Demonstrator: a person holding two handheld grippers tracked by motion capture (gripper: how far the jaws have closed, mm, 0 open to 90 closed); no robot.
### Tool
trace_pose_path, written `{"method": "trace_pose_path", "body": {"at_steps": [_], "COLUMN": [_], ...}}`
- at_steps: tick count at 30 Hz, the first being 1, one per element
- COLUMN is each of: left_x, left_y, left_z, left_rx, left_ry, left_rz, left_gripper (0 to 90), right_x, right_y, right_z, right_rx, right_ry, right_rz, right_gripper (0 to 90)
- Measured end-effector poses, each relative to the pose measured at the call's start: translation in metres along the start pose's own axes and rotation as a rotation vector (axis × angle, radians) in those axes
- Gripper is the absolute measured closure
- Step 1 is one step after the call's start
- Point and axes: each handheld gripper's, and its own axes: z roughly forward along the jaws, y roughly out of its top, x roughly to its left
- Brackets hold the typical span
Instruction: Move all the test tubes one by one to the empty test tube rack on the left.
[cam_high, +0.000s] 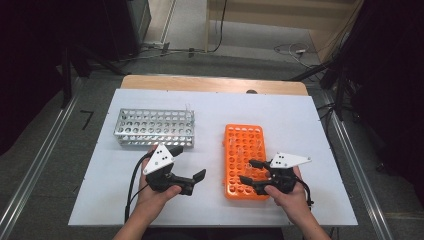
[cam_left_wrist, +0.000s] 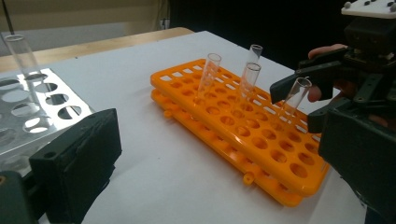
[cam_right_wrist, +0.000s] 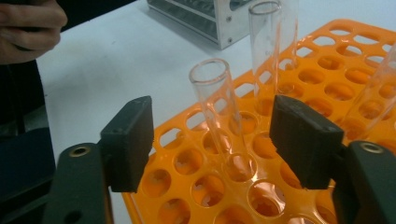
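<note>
Right tongs (cam_right_wrist: 212, 140) half-open astride one glass tube (cam_right_wrist: 219, 109), pads clear of it, tube upright in orange rack (cam_high: 243, 160) at counter's (cam_high: 150, 205) four o'clock. Four tubes there. Left tongs (cam_high: 187, 162) wide, empty. One metal rack (cam_high: 154, 127) at ten o'clock.

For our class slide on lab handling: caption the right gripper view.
Open right tongs straddle a clear test tube standing in the orange rack.
</note>
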Motion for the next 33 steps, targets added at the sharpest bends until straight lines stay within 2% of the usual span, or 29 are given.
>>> {"method": "trace_pose_path", "body": {"at_steps": [7, 12, 21, 26, 33], "left_x": [-0.004, -0.006, -0.008, -0.009, -0.009], "left_y": [-0.001, -0.001, -0.001, -0.001, 0.001], "left_z": [0.005, 0.006, 0.006, 0.005, 0.003], "left_rx": [0.012, 0.015, 0.013, 0.009, -0.001], "left_ry": [-0.015, -0.023, -0.031, -0.051, -0.048], "left_rz": [0.006, 0.008, 0.012, 0.012, 0.014], "left_gripper": [0.0, 0.0, 0.0, 0.8, 0.8], "right_x": [-0.004, -0.003, -0.002, -0.003, -0.004], "right_y": [-0.007, -0.012, -0.015, -0.014, -0.010], "right_z": [0.002, 0.004, 0.002, 0.002, -0.004], "right_rx": [0.031, 0.054, 0.041, 0.042, 0.006], "right_ry": [-0.021, -0.043, -0.094, -0.097, -0.083], "right_rz": [0.001, -0.019, -0.044, -0.038, -0.026], "right_gripper": [46.6, 54.9, 72.0, 73.7, 73.8]}}
